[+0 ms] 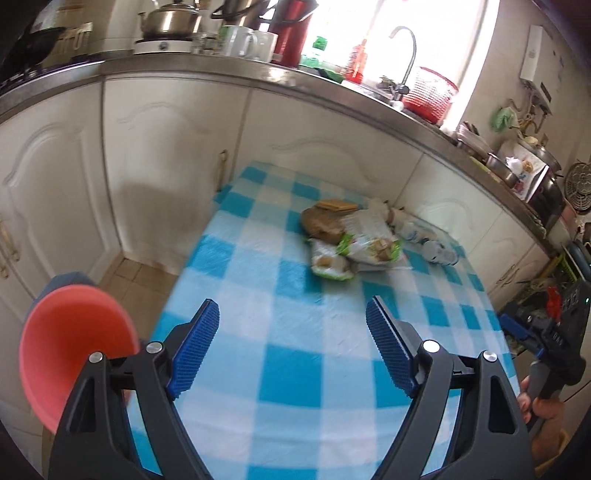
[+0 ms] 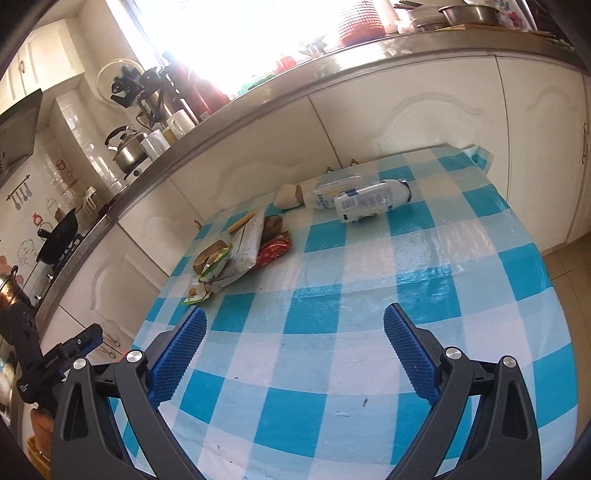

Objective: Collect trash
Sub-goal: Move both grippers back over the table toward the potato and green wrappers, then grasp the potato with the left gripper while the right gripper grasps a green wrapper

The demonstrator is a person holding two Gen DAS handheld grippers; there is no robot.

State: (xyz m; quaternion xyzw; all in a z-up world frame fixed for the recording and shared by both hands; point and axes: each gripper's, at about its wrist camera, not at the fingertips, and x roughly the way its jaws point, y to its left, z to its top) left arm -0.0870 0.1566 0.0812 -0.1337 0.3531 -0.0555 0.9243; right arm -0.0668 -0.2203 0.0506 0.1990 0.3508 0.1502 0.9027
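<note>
A heap of trash lies at the far side of a blue and white checked table: green and white snack wrappers, a brown bag, and empty white plastic bottles. From the right wrist I see the wrappers, a red packet and two white bottles lying on their sides. My left gripper hovers open over the near table, well short of the heap. Open and empty too, my right gripper hangs above the near cloth. The other gripper shows at each view's edge, held by a hand.
A pink bucket stands on the floor left of the table. White cabinets under a steel counter close the far side. On the counter are a kettle, mugs, a red basket and a tap.
</note>
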